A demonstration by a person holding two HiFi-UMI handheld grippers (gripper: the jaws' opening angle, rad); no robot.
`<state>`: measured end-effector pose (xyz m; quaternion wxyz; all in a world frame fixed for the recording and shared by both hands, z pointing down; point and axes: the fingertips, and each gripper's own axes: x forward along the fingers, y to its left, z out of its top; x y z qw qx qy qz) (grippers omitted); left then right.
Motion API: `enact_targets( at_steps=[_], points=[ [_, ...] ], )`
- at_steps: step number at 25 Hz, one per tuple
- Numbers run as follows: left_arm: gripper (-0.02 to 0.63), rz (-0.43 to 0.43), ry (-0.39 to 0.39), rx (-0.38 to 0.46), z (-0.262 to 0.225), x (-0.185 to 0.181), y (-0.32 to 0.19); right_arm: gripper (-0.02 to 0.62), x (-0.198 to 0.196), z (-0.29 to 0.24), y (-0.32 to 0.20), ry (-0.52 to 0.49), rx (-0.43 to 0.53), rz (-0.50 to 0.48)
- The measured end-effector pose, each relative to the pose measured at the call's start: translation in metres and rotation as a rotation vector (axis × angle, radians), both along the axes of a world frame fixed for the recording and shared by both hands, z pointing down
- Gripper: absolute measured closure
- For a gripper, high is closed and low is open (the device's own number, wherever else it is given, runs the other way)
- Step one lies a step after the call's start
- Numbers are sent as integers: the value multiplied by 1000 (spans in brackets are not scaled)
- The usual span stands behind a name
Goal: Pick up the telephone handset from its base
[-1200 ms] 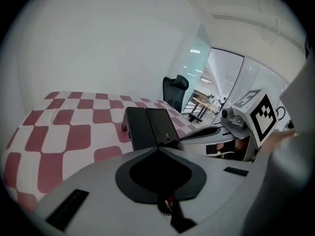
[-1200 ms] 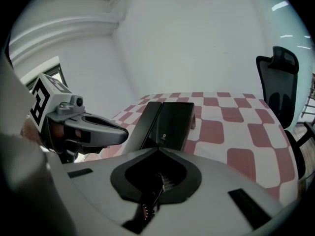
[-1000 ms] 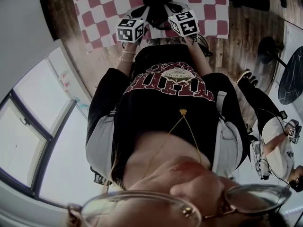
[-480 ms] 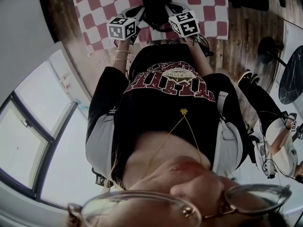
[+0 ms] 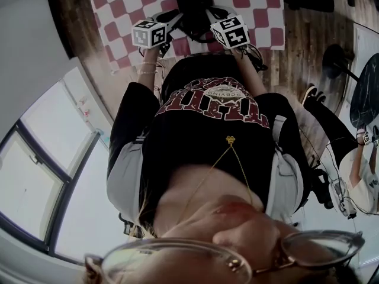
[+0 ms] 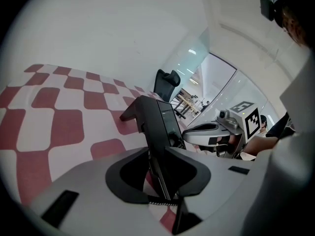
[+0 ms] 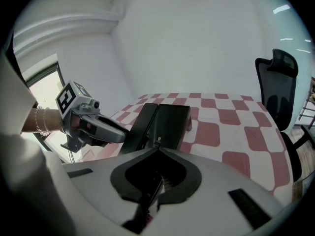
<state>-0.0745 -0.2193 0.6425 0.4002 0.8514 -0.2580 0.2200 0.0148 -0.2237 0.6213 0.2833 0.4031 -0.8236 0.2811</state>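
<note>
Left gripper [image 6: 156, 150]: it is shifted outward and turned since the earlier head view, its marker cube now further from the phone's side.
Left jaws: they have just been opened from a shut position and are now held apart. The phone's dark left edge is seen between them, and no squeeze on it is visible.
Right gripper [image 7: 157, 146]: it is found where it was, pointed at the near edge of the base [image 7: 173, 118].
Right jaws: the tips are drawn together and nothing is seen clamped in them.
Handset [image 7: 142, 124]: it is laid along the left side of the base, on the checked cloth [image 5: 118, 16], between the two grippers and not yet lifted.
Meaning: the opening is judged to be the set-up for the grasp. The left jaws are spread to take the handset, so the pick-up is at its start.
Still needed: the handset must be straddled squarely, clamped and raised clear of the base.
Risk: the base may be dragged along if the grip is taken on the wrong edge.
</note>
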Motion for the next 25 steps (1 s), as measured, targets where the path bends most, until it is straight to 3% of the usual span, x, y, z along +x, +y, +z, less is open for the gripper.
enact_targets(
  at_steps=[5,13,25],
  points=[
    [515,45,63,-43,2,3,0,577,0,-1,-1,4,4,7],
    [511,149,98,-65,4,5,-2,577,1,-3,-2,12,6,33],
    [492,240,163,-117,11,15,-5,576,6,-1,-3,31,-2,89]
  ],
)
